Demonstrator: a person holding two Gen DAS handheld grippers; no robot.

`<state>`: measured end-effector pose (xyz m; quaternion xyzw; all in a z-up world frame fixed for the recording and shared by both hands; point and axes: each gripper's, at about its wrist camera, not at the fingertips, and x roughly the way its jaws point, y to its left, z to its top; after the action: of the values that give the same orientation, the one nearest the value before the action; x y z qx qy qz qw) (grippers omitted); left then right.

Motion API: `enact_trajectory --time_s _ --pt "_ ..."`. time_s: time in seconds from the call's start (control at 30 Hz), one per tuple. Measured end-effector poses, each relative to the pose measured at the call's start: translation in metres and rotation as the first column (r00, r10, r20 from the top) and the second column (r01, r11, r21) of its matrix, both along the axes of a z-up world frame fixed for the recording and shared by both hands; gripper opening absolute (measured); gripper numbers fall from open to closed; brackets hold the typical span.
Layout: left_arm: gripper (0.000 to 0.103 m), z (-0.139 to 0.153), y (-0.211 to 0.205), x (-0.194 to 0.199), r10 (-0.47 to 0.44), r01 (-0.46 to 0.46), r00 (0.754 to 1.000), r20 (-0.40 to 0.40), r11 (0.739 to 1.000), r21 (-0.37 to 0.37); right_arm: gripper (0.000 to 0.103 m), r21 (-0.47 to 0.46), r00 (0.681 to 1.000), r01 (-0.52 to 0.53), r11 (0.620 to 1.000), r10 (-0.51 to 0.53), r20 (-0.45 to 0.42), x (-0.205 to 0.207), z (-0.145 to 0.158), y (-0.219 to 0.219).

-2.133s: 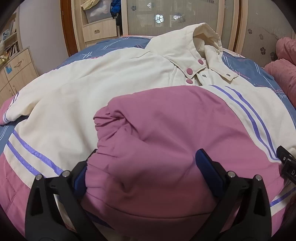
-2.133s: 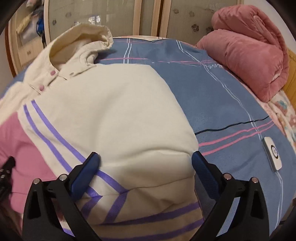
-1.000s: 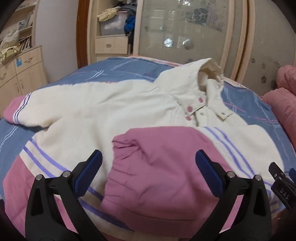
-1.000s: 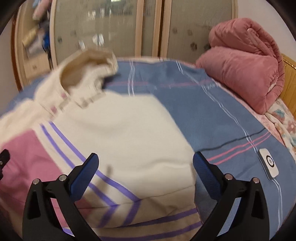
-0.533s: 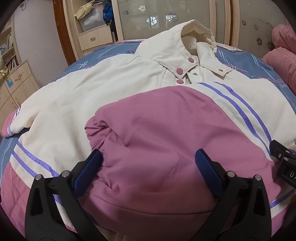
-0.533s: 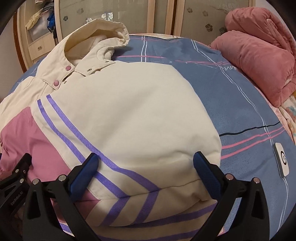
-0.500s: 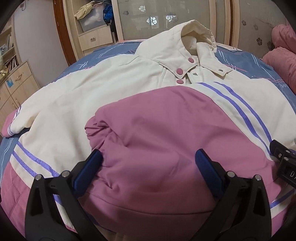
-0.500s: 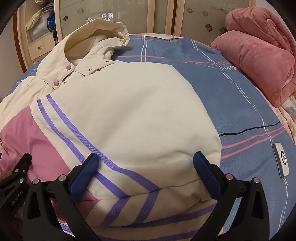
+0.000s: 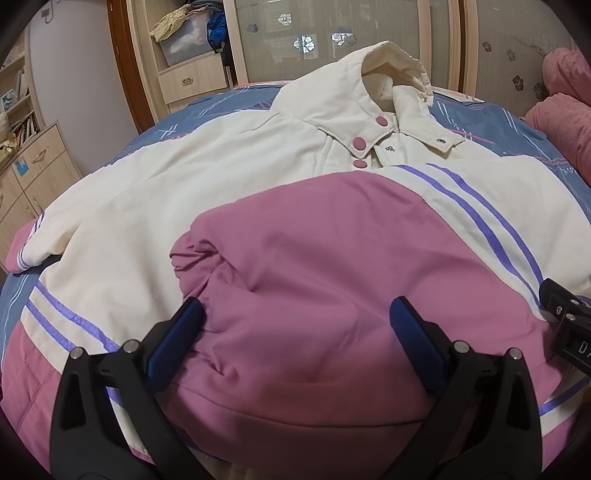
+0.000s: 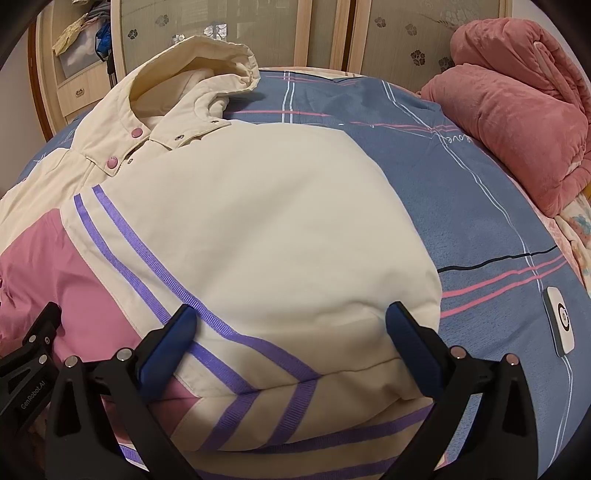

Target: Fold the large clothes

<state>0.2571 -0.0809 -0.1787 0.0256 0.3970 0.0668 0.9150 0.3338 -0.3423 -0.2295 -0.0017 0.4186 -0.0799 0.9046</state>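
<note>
A cream and pink hooded jacket (image 9: 184, 192) with purple stripes lies front up on the bed; it also shows in the right wrist view (image 10: 280, 221). One sleeve is folded across its front, with the pink cuff end (image 9: 317, 280) toward the middle. My left gripper (image 9: 297, 328) is open, its fingers either side of the pink sleeve end. My right gripper (image 10: 291, 328) is open, its fingers straddling the cream folded sleeve (image 10: 303, 280) near the jacket's side edge. Neither is closed on the cloth.
The blue striped bedsheet (image 10: 480, 229) lies bare to the right, with a small white remote (image 10: 560, 321) on it. A rolled pink quilt (image 10: 517, 110) sits at the far right. Wardrobe doors (image 9: 332, 33) and wooden drawers (image 9: 29, 173) stand behind and left.
Both grippers first rose and pulled back from the jacket, then came down close over the folded sleeve again. Both stayed open throughout. The jacket has not shifted.
</note>
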Motion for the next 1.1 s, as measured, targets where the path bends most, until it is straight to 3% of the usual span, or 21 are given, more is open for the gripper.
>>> enact_trajectory --time_s 0.2,0.33,0.53,1.1 --pt "0.101 0.004 0.000 -0.002 -0.001 0.001 1.000 0.009 1.000 -0.002 0.102 0.010 1.000 -0.004 1.000 0.004 0.006 0.000 0.001 0.000" --pt "0.101 0.029 -0.004 -0.014 -0.051 0.054 0.993 0.110 0.998 -0.020 0.102 0.013 1.000 -0.008 1.000 0.008 0.013 0.000 0.001 -0.001" --pt "0.101 0.002 -0.013 0.011 -0.057 0.056 0.998 -0.029 0.998 -0.004 0.102 0.023 1.000 -0.007 1.000 0.006 0.015 0.000 0.003 -0.002" --pt "0.101 0.000 -0.015 0.011 -0.055 0.055 0.998 -0.017 0.998 0.010 0.102 -0.003 1.000 -0.006 1.000 0.006 0.015 0.000 0.002 0.001"
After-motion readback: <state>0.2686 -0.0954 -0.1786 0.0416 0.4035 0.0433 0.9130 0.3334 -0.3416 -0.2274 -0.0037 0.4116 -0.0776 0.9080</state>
